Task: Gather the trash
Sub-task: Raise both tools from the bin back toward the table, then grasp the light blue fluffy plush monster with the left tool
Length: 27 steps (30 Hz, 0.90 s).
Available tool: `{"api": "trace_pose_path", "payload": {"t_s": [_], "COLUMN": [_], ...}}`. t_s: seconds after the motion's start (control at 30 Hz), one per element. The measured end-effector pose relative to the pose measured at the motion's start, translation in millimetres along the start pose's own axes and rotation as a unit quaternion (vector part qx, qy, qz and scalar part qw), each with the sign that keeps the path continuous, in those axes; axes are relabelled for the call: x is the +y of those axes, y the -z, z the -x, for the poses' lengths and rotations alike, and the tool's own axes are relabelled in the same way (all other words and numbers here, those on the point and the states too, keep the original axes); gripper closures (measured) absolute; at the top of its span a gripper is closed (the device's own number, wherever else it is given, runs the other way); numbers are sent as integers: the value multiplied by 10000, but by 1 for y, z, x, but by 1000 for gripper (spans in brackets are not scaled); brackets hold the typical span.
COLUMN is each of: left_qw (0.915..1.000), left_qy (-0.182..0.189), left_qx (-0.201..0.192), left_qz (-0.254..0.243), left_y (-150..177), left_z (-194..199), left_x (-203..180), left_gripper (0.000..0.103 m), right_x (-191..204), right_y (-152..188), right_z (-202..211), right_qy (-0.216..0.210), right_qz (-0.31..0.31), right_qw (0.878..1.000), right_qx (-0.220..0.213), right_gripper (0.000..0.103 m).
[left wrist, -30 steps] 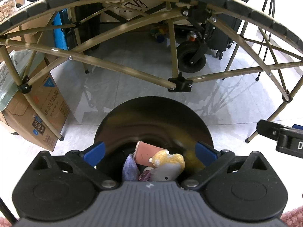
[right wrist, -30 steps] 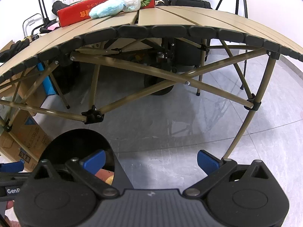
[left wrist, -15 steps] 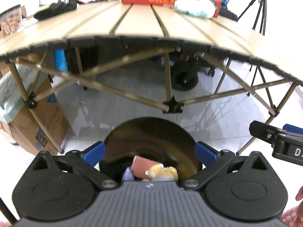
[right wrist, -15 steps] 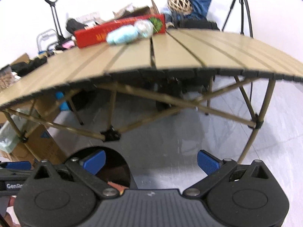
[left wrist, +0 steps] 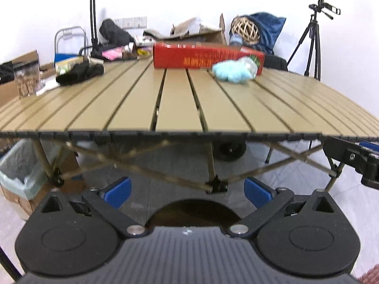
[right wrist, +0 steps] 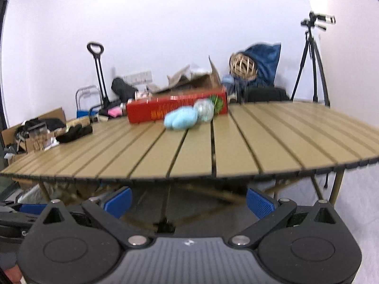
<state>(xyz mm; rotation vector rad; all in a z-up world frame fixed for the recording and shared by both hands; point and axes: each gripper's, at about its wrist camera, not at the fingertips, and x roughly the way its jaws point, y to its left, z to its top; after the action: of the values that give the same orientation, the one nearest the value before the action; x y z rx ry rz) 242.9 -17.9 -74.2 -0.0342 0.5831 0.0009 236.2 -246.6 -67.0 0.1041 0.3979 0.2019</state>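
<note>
My left gripper point(left wrist: 187, 190) is open and empty, in front of and just below the near edge of the tan slatted table point(left wrist: 177, 108). Under it only the dark rim of the round black bin point(left wrist: 193, 209) shows. My right gripper point(right wrist: 188, 198) is open and empty in front of the same table point(right wrist: 194, 156). A crumpled light blue wad point(left wrist: 231, 72) and a clear crumpled wrapper point(left wrist: 248, 65) lie far back on the table against a long red box point(left wrist: 203, 56). The wad point(right wrist: 181, 118) and wrapper point(right wrist: 204, 110) also show in the right wrist view.
Black cloth point(left wrist: 79, 73) lies at the table's left end. A cardboard box with a clear liner point(left wrist: 16, 168) stands on the floor at left. A tripod point(left wrist: 312, 33), a trolley handle point(left wrist: 92, 16), a blue bag and clutter stand behind the table. The right gripper's finger point(left wrist: 355, 158) shows at right.
Both grippers have risen from below the table to tabletop height. The bin and the trash in it have dropped almost out of the left wrist view.
</note>
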Motion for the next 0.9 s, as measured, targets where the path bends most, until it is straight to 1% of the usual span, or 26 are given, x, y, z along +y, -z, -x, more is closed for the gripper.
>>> {"api": "trace_pose_path", "payload": {"t_s": [0.17,0.33,0.5,0.63,0.73,0.9], "left_qw": [9998,9994,9991,9991,9992,9991], "left_qy": [52,121,224,232,275,354], "left_qx": [-171,-248,-245,-293,-275,-220], "left_qz": [114,189,271,205,78,-69], "left_y": [-17,-31,-49,-67,-82,-113], "left_z": [1,-3,-13,-26,-39,-64], "left_x": [-1,-4,-6,-12,-19,-33], "left_gripper": [0,0,0,0,0,0], "right_x": [1,3,-1,-12,-22,-41], "right_y": [-16,-29,-46,-60,-70,-78], "right_z": [-3,-8,-20,-32,-45,-66], "right_qy": [58,73,229,347,430,583], "right_qz": [110,155,136,85,-38,-346], "right_qw": [9994,9986,9971,9953,9946,9938], "right_qx": [-337,-505,-711,-898,-946,-879], "right_gripper": [0,0,0,0,0,0]}}
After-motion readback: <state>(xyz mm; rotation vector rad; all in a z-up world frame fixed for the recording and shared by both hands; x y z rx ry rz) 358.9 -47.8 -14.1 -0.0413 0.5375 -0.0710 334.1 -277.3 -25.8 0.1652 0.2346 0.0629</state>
